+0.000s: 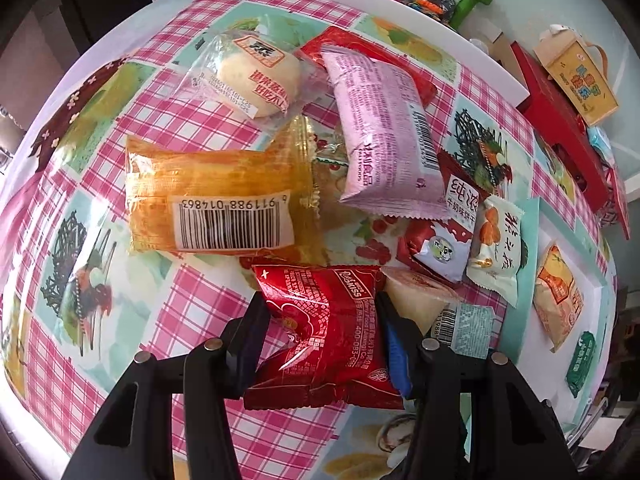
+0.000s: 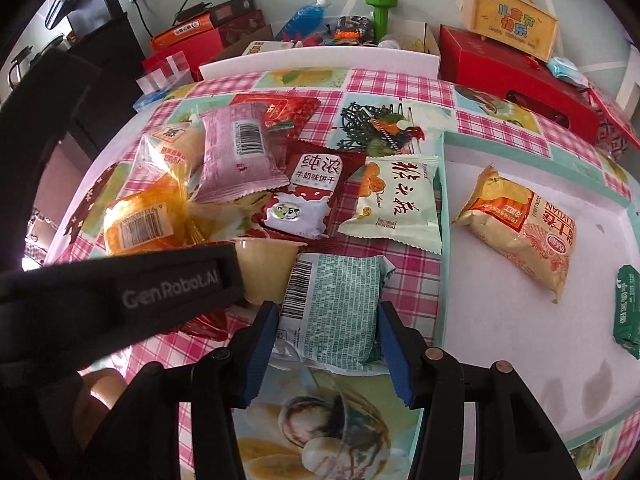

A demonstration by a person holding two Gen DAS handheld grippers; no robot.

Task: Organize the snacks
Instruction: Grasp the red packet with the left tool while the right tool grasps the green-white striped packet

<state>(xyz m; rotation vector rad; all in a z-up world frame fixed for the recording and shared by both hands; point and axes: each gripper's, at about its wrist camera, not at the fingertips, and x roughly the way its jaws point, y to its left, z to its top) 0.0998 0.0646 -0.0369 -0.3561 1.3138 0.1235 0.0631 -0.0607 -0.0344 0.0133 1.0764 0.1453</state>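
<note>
My left gripper (image 1: pixel 320 320) is shut on a red snack packet (image 1: pixel 324 332), which crumples between the pads. My right gripper (image 2: pixel 328 320) is shut on a pale green snack packet (image 2: pixel 332 312); the same packet shows in the left wrist view (image 1: pixel 468 328). A white tray with a teal rim (image 2: pixel 444 208) lies to the right and holds a beige-orange packet (image 2: pixel 516 228) and a dark green packet (image 2: pixel 628 312). A pile of snacks lies ahead: an orange packet (image 1: pixel 208 200), a pink packet (image 1: pixel 384 132), a clear-wrapped bun (image 1: pixel 252 76).
More packets lie in the pile: a dark red milk-biscuit packet (image 2: pixel 308 192), a light green packet (image 2: pixel 400 200), a pale jelly cup (image 2: pixel 264 268). The left gripper's body (image 2: pixel 120 300) crosses the right wrist view. Boxes, a bottle and a green dumbbell (image 2: pixel 380 12) stand behind the table.
</note>
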